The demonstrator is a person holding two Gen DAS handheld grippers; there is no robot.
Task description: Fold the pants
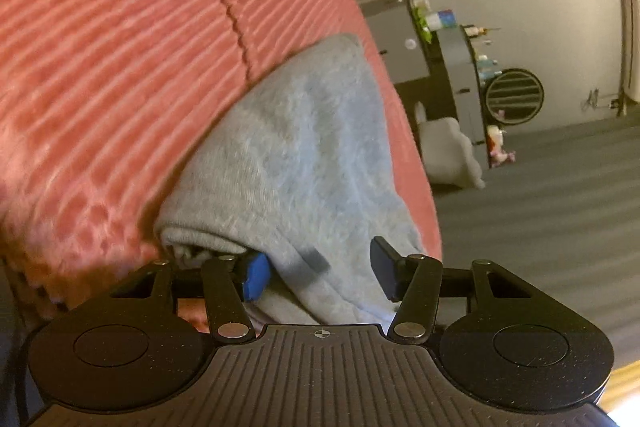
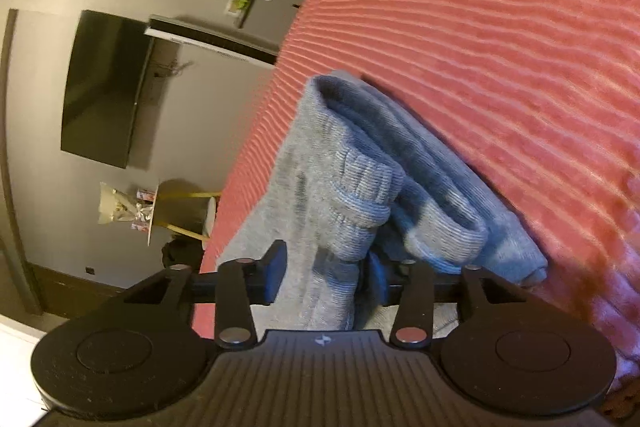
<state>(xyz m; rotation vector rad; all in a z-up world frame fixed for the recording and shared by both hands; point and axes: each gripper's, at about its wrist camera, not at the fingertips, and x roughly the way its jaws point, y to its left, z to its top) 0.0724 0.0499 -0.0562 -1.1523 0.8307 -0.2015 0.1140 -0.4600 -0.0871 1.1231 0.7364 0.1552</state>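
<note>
Surface: a coral-red ribbed bedspread (image 1: 120, 47), covering the bed on which the work lies; a stitched seam runs across it in the left view.

Item 1, left gripper (image 1: 320, 275): black linkage, blue-padded fingers. Jaws stand wide apart with grey fabric lying between them; the left pad sits against a rolled fabric edge, the right finger appears clear of the cloth. No firm pinch is visible.

Item 2, right gripper (image 2: 326, 277): same build. Jaws part-open around a hanging strip of grey knit; the cloth fills most of the gap, but whether the pads press it cannot be told.

Item 3, grey sweatpants (image 1: 304, 147): soft fleece, bunched near the edge of the bed. In the right view the pants (image 2: 360, 179) show two ribbed cuffs, one folded over the other, with the legs stacked in layers.

Background, left view: grey carpet (image 1: 540, 207), a white soft toy (image 1: 448, 151), grey shelving with small bottles (image 1: 464, 67).

Background, right view: a dark wall-mounted television (image 2: 104, 87), a small round side table (image 2: 176, 211) bearing wrapped items.
</note>
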